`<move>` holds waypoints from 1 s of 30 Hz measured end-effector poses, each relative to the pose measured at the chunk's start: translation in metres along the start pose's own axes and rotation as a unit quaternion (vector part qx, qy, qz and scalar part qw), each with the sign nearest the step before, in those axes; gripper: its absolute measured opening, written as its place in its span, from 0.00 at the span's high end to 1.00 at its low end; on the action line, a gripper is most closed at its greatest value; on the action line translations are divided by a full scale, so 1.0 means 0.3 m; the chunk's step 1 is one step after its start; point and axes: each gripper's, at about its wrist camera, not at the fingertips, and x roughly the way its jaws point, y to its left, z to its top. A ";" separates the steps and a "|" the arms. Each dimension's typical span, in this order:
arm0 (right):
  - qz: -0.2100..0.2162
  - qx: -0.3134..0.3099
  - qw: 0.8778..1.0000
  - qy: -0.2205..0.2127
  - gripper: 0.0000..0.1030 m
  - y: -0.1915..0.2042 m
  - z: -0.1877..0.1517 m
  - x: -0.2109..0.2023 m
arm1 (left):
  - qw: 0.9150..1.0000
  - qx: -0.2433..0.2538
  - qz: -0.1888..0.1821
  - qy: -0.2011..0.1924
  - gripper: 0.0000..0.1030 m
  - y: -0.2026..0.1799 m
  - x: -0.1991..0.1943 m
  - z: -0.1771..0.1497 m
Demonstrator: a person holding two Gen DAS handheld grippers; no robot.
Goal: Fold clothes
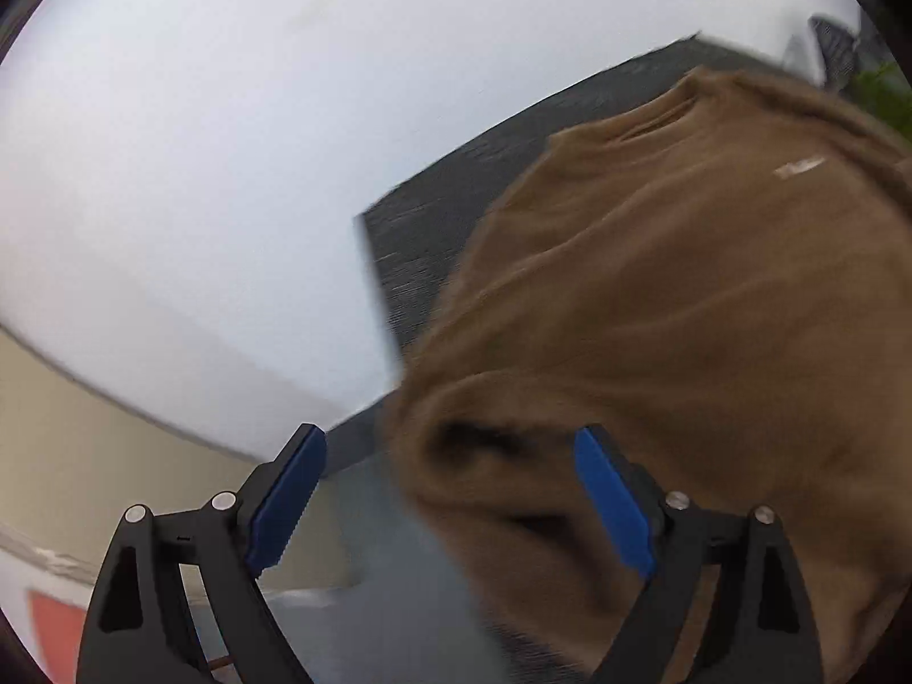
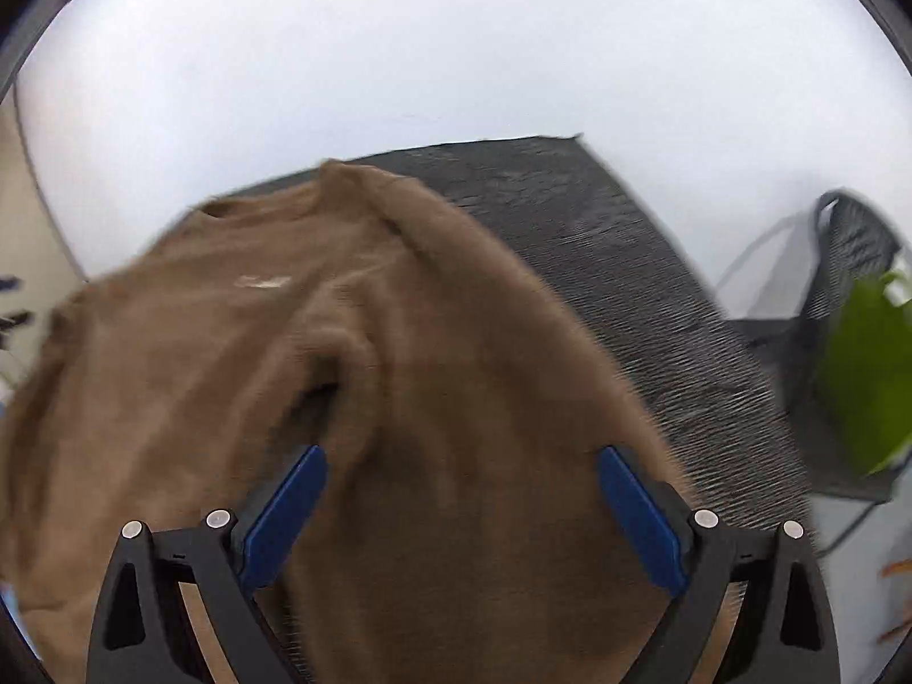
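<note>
A brown T-shirt (image 1: 684, 296) lies spread on a dark grey woven table (image 1: 422, 239), neck end far from me, with a small white mark on the chest. My left gripper (image 1: 450, 473) is open, its blue pads wide apart over the shirt's near left edge, where a fold bulges up. In the right wrist view the same shirt (image 2: 239, 353) covers the table (image 2: 627, 262). My right gripper (image 2: 461, 490) is open over the shirt's near right part, holding nothing. Both views are blurred by motion.
A white wall stands behind the table. A dark mesh chair (image 2: 849, 262) and a green plant (image 2: 866, 376) are to the right of the table. The table's left corner (image 1: 370, 262) shows, with beige floor (image 1: 68, 444) below.
</note>
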 end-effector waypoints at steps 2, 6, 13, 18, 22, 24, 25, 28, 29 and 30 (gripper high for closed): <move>-0.028 -0.036 0.999 0.006 0.05 0.030 0.019 0.028 | 0.999 0.005 -0.034 -0.011 0.11 -0.086 0.003 0.023; -0.012 -0.073 0.997 0.015 0.05 0.094 0.069 0.079 | 0.995 0.057 -0.080 -0.022 0.11 -0.286 -0.002 0.057; -0.002 -0.078 0.997 0.025 0.05 0.113 0.056 0.089 | 0.974 0.113 -0.195 -0.035 0.11 -0.553 -0.116 0.001; 0.003 -0.073 0.997 0.030 0.05 0.120 0.063 0.117 | 0.965 0.116 -0.230 -0.042 0.11 -0.677 -0.129 0.021; -0.001 -0.099 0.995 0.019 0.05 0.180 0.074 0.098 | 0.965 0.090 -0.244 -0.031 0.11 -0.712 -0.091 0.039; 0.000 -0.122 0.992 0.021 0.05 0.215 0.064 0.102 | 0.964 0.067 -0.257 -0.022 0.11 -0.719 -0.063 0.039; -0.001 -0.133 0.991 0.022 0.05 0.231 0.059 0.104 | 0.962 0.057 -0.265 -0.016 0.11 -0.721 -0.050 0.034; -0.014 -0.148 0.989 0.012 0.05 0.239 0.042 0.106 | 0.956 0.030 -0.292 -0.006 0.11 -0.714 -0.022 0.015; -0.027 -0.147 0.989 0.006 0.04 0.235 0.051 0.114 | 0.955 0.023 -0.296 -0.008 0.10 -0.708 -0.023 0.007; -0.052 -0.142 0.988 0.001 0.04 0.226 0.065 0.129 | 0.954 0.015 -0.300 -0.010 0.10 -0.702 -0.024 0.000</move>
